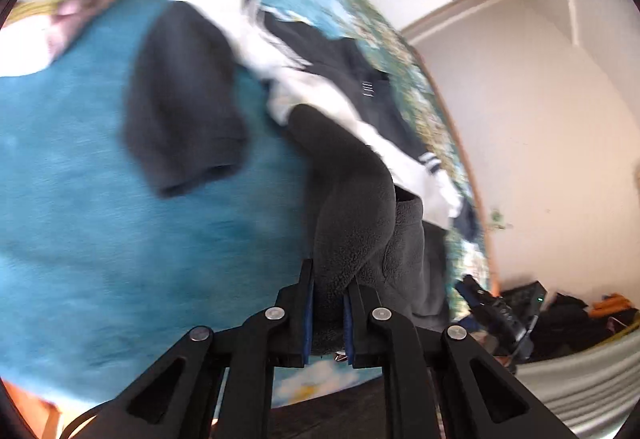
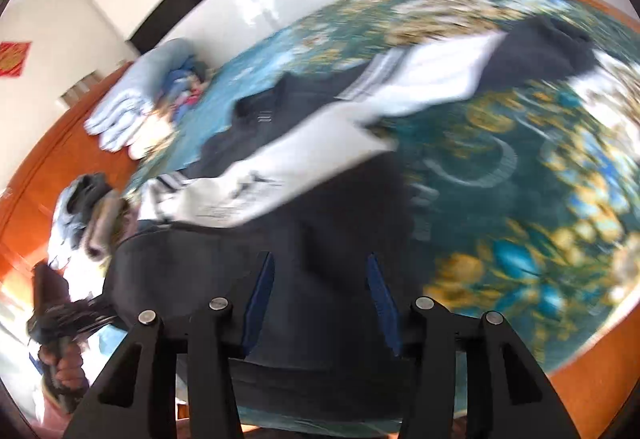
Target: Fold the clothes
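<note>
A black and white sweatshirt [image 1: 304, 63] lies spread on a bed with a blue floral cover [image 1: 80, 199]. My left gripper [image 1: 328, 291] is shut on a bunched fold of the dark fleece fabric [image 1: 348, 215] and holds it up from the bed. In the right wrist view the same sweatshirt [image 2: 320, 143] stretches across the bed. My right gripper [image 2: 320, 279] is open, its blue pads [image 2: 260, 299] spread wide over the dark body of the garment. The view is blurred by motion.
A pile of folded light blue cloth [image 2: 132, 107] lies at the bed's far end, with mixed clothes [image 2: 84, 211] beside it. The orange wooden bed frame [image 2: 36, 167] runs along the edge. Pink cloth [image 1: 92, 3] lies at the upper left. Dark clutter [image 1: 560, 315] sits on the floor.
</note>
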The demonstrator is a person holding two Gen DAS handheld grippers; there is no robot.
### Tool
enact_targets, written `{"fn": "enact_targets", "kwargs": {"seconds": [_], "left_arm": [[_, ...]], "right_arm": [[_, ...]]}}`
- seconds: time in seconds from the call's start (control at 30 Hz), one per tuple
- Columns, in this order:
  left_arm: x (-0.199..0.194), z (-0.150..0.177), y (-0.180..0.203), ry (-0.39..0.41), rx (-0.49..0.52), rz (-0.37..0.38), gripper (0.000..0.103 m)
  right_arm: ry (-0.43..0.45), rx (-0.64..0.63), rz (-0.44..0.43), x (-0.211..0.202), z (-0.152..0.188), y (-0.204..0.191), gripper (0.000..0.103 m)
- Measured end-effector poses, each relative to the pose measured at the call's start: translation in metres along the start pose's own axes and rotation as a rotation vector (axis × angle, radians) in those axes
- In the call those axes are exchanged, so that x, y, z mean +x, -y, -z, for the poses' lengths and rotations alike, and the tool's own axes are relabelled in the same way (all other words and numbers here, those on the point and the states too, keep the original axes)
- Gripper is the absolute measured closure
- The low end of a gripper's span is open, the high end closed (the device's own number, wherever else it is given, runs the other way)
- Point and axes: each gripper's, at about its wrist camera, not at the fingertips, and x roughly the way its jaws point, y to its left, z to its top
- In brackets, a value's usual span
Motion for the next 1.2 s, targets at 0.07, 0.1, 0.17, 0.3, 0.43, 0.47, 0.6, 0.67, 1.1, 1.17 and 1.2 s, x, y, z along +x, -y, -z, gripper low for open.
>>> {"fn": "enact_targets", "kwargs": {"seconds": [0.07,0.1,0.17,0.3,0.43,0.47,0.6,0.67,1.1,1.17,1.2], "left_arm": [[0.005,0.003,-0.017,-0.024,-0.058,-0.010,0.091],[0.008,0.003,-0.024,-0.035,-0.078,-0.005,0.091],[0.012,0.005,-0.031,-0.048,-0.091,0.000,0.091],[-0.003,0.002,-0.032,-0.033,-0.041,0.000,0.091],[-0.033,0.018,-0.034,-0.024,0.015,0.045,0.091],[-0.034,0.021,-0.032,-0.022,0.039,0.041,0.091],[-0.011,0.025,-0.030,-0.055,0.051,0.013,0.091],[-0.009,0.026,-0.035,-0.072,0.046,0.006,0.090],[-0.014,-0.015,-0.011,0.175,0.476,-0.440,0.042],[0.006,-0.016,-0.006,0.138,0.587,-0.513,0.042],[0.014,-0.017,-0.006,0.120,0.621,-0.524,0.042]], "right_arm": [[-0.025,0.065,0.015,0.007,0.006,0.022,0.053],[-0.035,0.087,0.001,0.012,0.008,0.028,0.053],[-0.062,0.128,-0.062,0.022,0.011,0.032,0.053],[-0.080,0.103,-0.116,0.034,0.011,0.016,0.053],[-0.029,0.099,-0.066,0.026,0.007,0.011,0.095],[0.018,0.099,-0.064,0.014,0.003,0.012,0.095],[0.096,0.108,-0.058,-0.015,-0.011,0.022,0.095],[0.065,0.107,0.002,-0.003,-0.009,0.024,0.095],[0.073,0.080,0.054,0.002,-0.024,0.009,0.090],[0.095,0.039,0.071,0.000,-0.032,-0.006,0.090],[0.107,0.021,0.077,-0.001,-0.037,-0.013,0.086]]}}
